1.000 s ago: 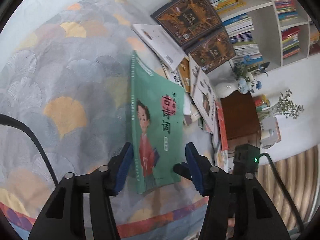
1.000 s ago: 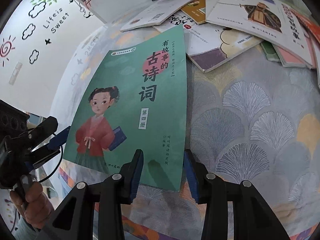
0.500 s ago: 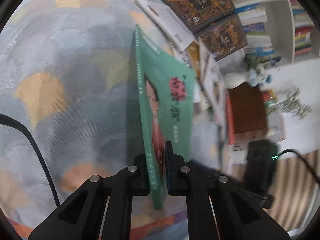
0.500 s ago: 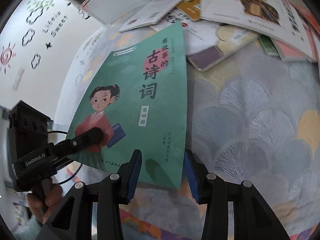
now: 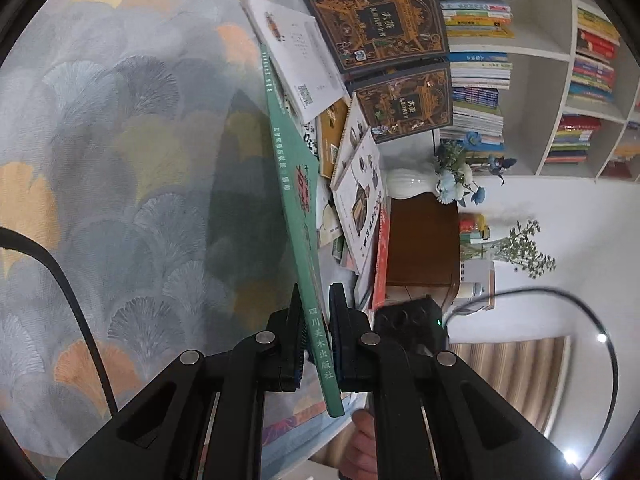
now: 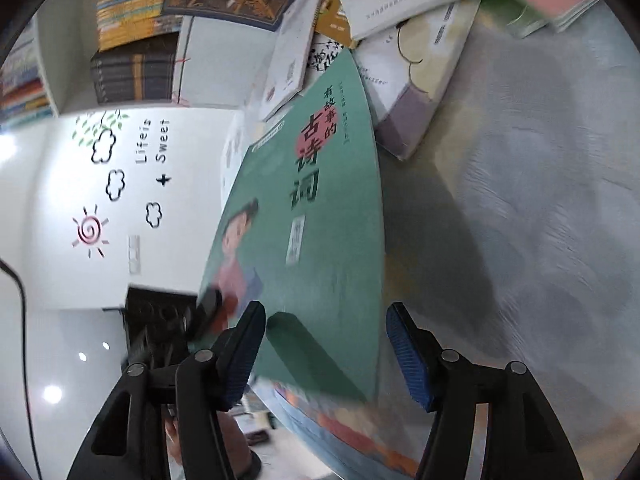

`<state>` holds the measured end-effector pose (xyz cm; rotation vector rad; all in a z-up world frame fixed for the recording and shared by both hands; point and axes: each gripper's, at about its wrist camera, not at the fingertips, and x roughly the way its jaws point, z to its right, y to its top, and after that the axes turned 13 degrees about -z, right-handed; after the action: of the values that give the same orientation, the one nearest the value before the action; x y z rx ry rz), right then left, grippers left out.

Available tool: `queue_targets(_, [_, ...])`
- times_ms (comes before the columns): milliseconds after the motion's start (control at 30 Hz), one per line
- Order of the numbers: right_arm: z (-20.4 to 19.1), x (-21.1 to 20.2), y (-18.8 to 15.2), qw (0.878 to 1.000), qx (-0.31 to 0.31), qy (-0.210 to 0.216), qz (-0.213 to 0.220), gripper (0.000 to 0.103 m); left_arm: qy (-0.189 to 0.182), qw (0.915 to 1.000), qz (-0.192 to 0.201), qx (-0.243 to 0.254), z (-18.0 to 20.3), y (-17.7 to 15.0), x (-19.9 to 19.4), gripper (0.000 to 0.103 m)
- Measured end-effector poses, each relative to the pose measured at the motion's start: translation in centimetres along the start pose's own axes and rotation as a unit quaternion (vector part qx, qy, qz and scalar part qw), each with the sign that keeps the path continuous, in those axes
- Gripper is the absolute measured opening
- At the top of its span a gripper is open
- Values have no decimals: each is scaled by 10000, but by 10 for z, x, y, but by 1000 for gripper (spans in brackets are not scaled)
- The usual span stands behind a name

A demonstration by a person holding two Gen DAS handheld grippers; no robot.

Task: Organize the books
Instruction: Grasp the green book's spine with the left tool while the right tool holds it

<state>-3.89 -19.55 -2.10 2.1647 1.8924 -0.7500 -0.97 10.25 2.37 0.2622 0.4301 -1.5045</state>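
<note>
A green picture book [image 5: 298, 200] stands tilted up on its edge over the fan-patterned cloth [image 5: 120, 160]; I see it spine-on in the left wrist view. My left gripper [image 5: 318, 340] is shut on the spine's near end, a pad on each cover. The right wrist view shows the book's front cover [image 6: 320, 240] with a girl in red. My right gripper [image 6: 326, 354] hovers at the cover's near edge. Its jaws are opening and its blue pads [image 6: 408, 356] stand clear of the book. The left gripper [image 6: 208, 304] is a blur at the cover's left edge.
A loose pile of books [image 5: 360, 128] lies beyond the green one, two dark ornate ones [image 5: 380, 20] on top. Behind stand a white bookshelf [image 5: 540, 80], a brown cabinet [image 5: 424, 240] and a vase of flowers [image 5: 452, 176]. A black cable [image 5: 60, 272] crosses the cloth at left.
My left gripper closed on the green book and tipped it from lying flat up onto its edge. The right gripper rolled and its jaws spread wider.
</note>
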Motion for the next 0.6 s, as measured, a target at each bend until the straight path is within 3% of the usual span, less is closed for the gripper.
queue_targets(133, [-14, 5, 3, 9995, -92, -215, 216, 29, 607, 9979, 148, 157, 3, 0, -7, 7])
queue_targets(267, [-54, 10, -4, 9862, -902, -1363, 276, 27, 1531, 9861, 189, 616, 15, -3, -7, 8])
queue_targets(367, [-97, 26, -19, 9504, -1766, -2535, 374, 27, 2088, 9723, 259, 1014, 26, -9, -7, 9])
queue_targets(467, [-136, 38, -36, 9111, -2538, -3206, 514, 27, 2505, 9562, 454, 1442, 42, -18, -19, 11])
queue_targets(533, [-152, 43, -46, 8937, -2909, -3369, 561, 27, 2376, 9584, 571, 1475, 44, -22, -38, 12])
queue_targets(600, [-166, 47, -49, 8860, -3159, -3349, 550, 27, 2312, 9586, 736, 1493, 45, -23, -57, 12])
